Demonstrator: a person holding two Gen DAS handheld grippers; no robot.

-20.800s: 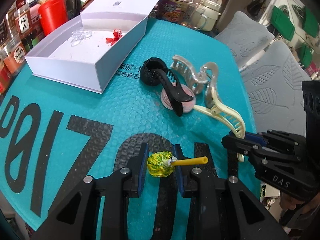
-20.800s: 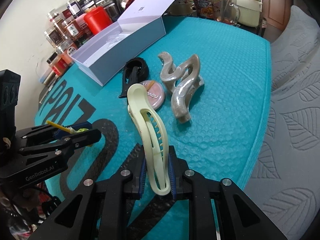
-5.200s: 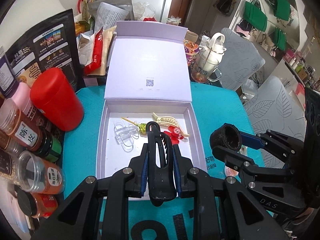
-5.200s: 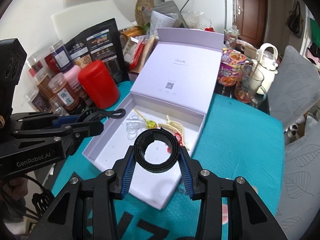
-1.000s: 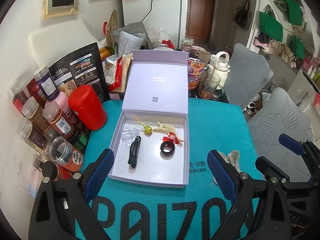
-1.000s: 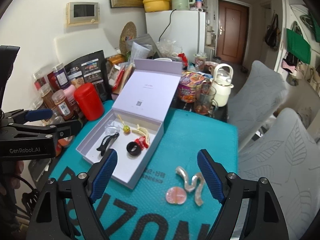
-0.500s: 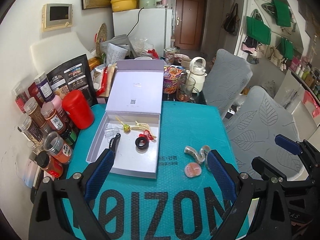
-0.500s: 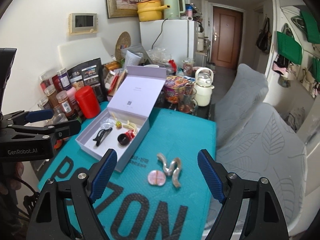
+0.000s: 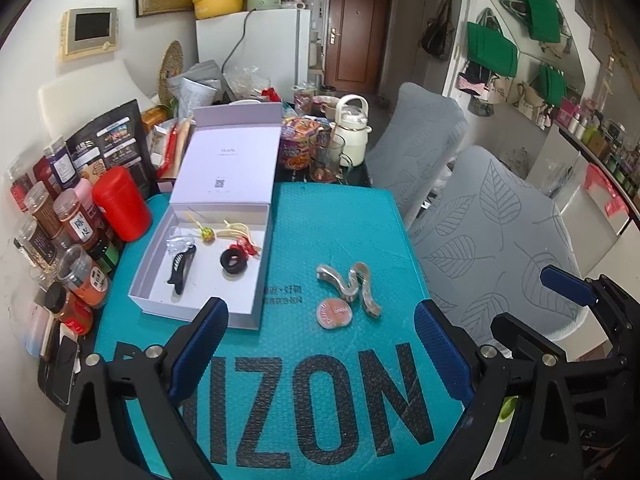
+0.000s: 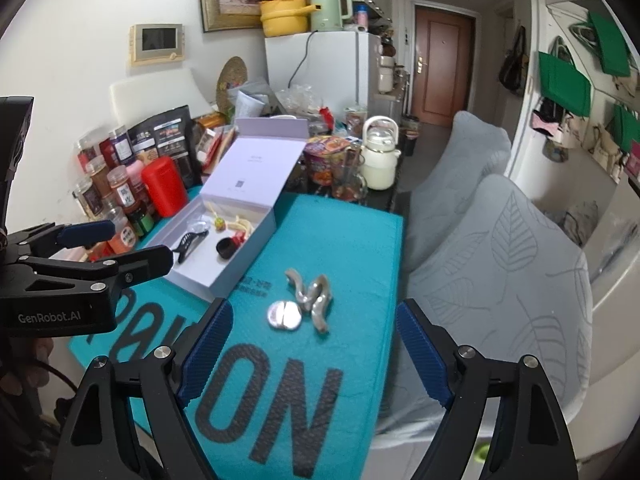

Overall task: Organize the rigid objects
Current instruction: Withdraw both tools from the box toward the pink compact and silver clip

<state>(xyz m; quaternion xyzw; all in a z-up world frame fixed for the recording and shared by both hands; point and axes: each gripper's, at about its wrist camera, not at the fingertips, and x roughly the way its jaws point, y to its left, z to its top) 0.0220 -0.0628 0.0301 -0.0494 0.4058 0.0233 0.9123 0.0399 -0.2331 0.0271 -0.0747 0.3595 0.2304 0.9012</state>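
Scanning left to right: spice jars [image 9: 76, 224] crowd the left edge w/ a red canister [image 9: 120, 204] just beside the open white box [image 9: 160, 296], lid propped up behind it. Inside the box already: a black hair clip [image 9: 180, 270], a black ring [image 9: 234, 262], a lollipop [image 9: 206, 234], a cream clip [image 9: 238, 234], something red and something clear (too small to tell what). Next over, still out on the teal mat [image 9: 340, 216]: a wavy pearl hair claw [image 9: 352, 286] touching or just beside a round pink compact [image 9: 334, 314], both well apart from the box. Left gripper [image 9: 320, 346] hangs above the mat, jaws spread wide, nothing between them; right gripper [image 10: 310, 344] same, wide and empty, w/ claw [image 10: 312, 298] and compact [image 10: 285, 315] lying ahead between its finger lines. Grey leaf-print chairs [image 9: 500, 232] sit at far right. So approx. two items left to box, prob. the claw next. Risks: claw and compact lie so close that closing on one could nudge or flip the other; the claw's curved glossy shell may squirt out of a pinch on the hump, so grab across a narrow part; bubbly mat could let the flat compact skid toward the right edge (chairs and floor there); swinging in toward the box too low may clip its front wall or knock the jars.
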